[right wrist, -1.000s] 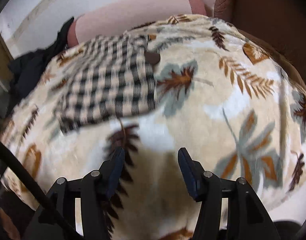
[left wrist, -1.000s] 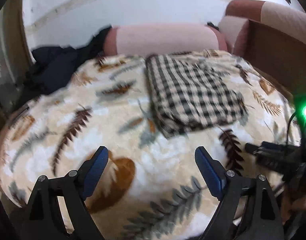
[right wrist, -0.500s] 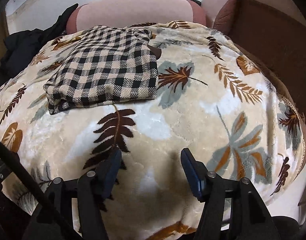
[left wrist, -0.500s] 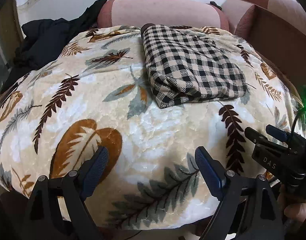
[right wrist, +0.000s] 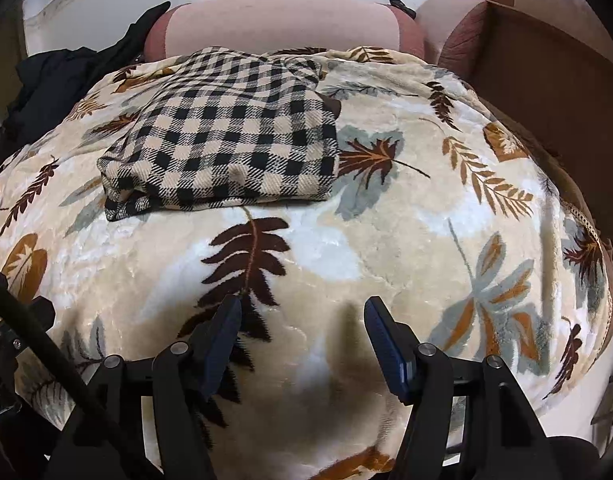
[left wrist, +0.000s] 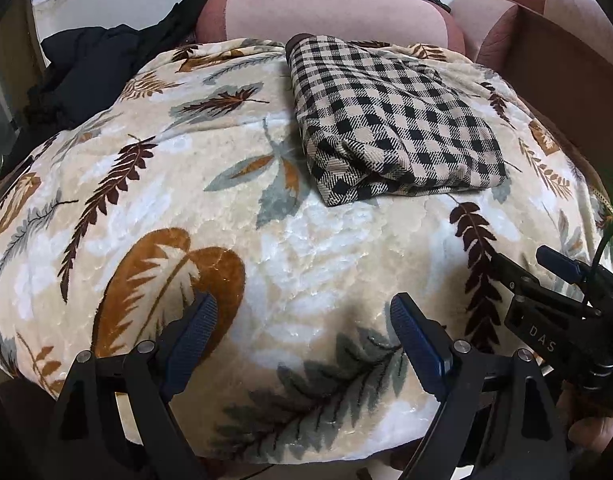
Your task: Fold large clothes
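Lying folded, checked garment (left wrist: 390, 120) on blanket (left wrist: 306, 248)

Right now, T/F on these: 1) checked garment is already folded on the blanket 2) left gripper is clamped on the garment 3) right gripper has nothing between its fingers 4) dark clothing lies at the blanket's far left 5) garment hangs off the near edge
1. True. The checked garment lies folded on the leaf-print blanket.
2. False. The left gripper is open over bare blanket, apart from the garment.
3. True. The right gripper is open and empty; its jaws have just been opening.
4. True. The dark clothing is heaped there.
5. False. It lies toward the far side, near the pink bolster.
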`<state>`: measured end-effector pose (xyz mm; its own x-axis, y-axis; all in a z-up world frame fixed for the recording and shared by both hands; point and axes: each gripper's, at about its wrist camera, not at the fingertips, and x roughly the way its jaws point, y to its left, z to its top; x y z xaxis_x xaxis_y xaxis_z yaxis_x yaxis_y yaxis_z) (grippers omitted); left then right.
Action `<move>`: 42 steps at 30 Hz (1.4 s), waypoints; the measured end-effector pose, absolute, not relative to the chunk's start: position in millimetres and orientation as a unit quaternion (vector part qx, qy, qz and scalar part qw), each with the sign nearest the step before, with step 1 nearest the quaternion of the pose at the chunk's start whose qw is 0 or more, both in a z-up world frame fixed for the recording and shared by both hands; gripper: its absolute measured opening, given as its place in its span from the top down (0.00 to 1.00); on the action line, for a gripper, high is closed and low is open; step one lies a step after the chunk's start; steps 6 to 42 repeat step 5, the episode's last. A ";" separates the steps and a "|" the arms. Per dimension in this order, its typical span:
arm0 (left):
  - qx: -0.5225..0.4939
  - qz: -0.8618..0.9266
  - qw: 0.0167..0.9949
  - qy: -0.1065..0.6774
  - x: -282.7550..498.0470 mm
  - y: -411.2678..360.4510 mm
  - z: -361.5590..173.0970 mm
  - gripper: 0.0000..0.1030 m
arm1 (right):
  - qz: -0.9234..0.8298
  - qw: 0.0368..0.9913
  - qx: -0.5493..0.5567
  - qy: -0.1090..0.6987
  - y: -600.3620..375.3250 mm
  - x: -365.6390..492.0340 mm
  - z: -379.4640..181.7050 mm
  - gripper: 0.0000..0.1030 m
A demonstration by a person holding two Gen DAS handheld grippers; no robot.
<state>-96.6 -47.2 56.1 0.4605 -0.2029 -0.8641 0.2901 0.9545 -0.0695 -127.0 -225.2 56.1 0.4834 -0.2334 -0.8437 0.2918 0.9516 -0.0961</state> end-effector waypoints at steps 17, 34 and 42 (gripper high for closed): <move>0.051 -0.135 0.860 0.489 -95.9 -44.7 55.7 0.15 | -0.151 0.859 0.026 0.488 -221.2 -126.2 52.7 0.33; 0.051 -0.135 0.860 0.489 -95.9 -44.7 55.7 0.15 | -0.151 0.859 0.026 0.488 -221.2 -126.2 52.7 0.33; 0.051 -0.135 0.860 0.489 -95.9 -44.7 55.7 0.15 | -0.151 0.859 0.026 0.488 -221.2 -126.2 52.7 0.33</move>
